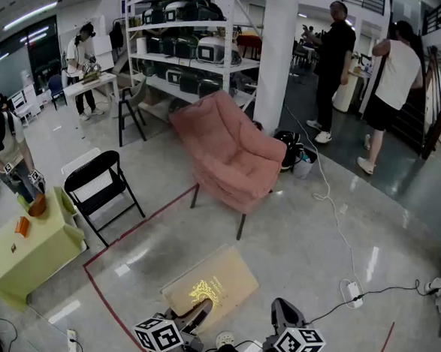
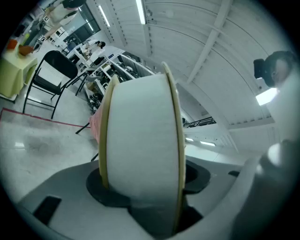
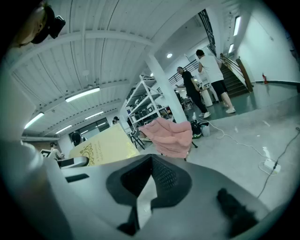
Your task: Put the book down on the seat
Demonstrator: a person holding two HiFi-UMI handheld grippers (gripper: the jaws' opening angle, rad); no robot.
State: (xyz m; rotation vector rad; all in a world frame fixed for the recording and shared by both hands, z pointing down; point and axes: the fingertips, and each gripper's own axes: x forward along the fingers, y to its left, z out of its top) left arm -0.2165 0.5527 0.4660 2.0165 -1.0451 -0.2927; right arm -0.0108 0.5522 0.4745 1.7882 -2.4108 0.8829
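Note:
A thick book (image 1: pixel 211 284) with a tan cover and a gold emblem hangs low over the floor in front of me. My left gripper (image 1: pixel 200 309) is shut on its near edge. In the left gripper view the white page block (image 2: pixel 140 140) fills the gap between the jaws. The seat is a pink padded armchair (image 1: pixel 229 153) a few steps ahead, with nothing on it. My right gripper (image 1: pixel 280 307) is shut and holds nothing, to the right of the book. In the right gripper view its pads meet at the gripper (image 3: pixel 147 176), with the book (image 3: pixel 101 146) to the left and the armchair (image 3: pixel 171 133) beyond.
A black folding chair (image 1: pixel 99 182) and a yellow-green table (image 1: pixel 27 244) stand to the left. A red tape line (image 1: pixel 138 226) crosses the floor. Behind the armchair are a white pillar (image 1: pixel 278 55), shelves (image 1: pixel 192 42) and a black bag (image 1: pixel 290 150). A power strip (image 1: pixel 352 292) and cables lie to the right. Two people (image 1: pixel 334 59) stand behind.

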